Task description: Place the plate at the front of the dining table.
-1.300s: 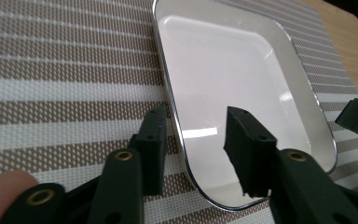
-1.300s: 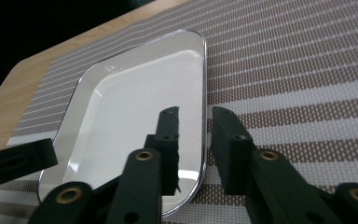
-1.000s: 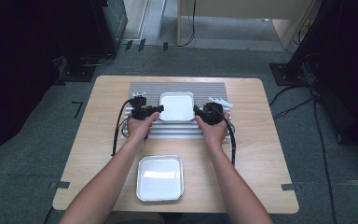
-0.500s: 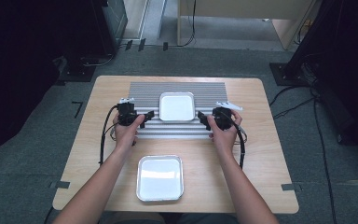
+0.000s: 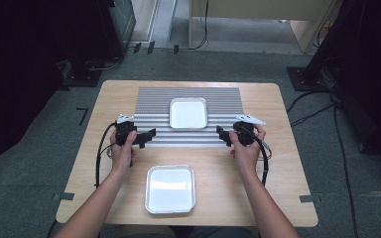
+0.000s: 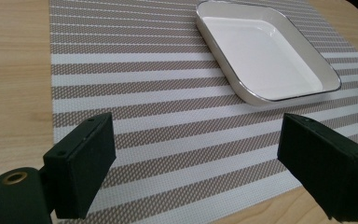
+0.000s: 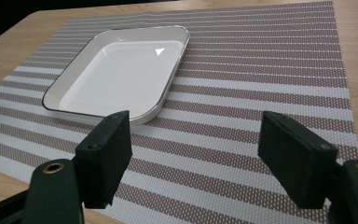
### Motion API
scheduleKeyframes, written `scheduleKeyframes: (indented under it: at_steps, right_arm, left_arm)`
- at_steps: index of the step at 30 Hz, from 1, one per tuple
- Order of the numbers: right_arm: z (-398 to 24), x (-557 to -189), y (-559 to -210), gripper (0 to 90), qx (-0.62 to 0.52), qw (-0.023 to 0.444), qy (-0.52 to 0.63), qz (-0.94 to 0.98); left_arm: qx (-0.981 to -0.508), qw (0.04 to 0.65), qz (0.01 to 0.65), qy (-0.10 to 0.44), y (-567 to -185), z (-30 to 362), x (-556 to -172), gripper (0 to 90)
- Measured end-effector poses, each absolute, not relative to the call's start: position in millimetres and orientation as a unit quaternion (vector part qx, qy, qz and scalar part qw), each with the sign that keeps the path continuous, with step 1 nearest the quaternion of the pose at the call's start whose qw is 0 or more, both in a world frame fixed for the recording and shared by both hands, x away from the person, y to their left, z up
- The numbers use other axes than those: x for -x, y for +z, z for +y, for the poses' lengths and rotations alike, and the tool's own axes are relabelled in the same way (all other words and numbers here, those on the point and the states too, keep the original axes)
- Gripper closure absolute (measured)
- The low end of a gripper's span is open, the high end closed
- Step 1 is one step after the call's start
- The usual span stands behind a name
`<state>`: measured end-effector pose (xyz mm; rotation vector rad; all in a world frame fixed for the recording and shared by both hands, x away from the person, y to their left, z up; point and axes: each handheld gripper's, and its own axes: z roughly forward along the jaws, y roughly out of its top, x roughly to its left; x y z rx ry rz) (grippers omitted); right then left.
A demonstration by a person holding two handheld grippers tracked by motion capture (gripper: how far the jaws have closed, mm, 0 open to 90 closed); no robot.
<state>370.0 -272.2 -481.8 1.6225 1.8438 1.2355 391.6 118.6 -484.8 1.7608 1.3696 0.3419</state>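
Left gripper (image 5: pixel 149 135) and right gripper (image 5: pixel 222 134) both released, empty, flanking the white tray (image 5: pixel 188 113) at frame centre on the striped mat (image 5: pixel 154 104). Second tray (image 5: pixel 171 189) lower centre on the counter (image 5: pixel 287 163); forearms cut off at bottom edge.

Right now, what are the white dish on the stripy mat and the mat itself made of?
The dish looks like glossy white enamel or ceramic; it shines and has a thin dark rim. The mat looks like woven plastic or fabric, with a tiny mesh weave and a dull finish.
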Motion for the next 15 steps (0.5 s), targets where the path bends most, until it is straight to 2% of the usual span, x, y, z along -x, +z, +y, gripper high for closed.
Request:
scheduleKeyframes:
  at_steps: [15]
  right_arm:
    - [-284,-344,-483,24.2,-0.565,0.201,0.430,0.675]
  left_arm:
    - [-0.705,0.435,0.541,0.144,-488,145,-359,11.3]
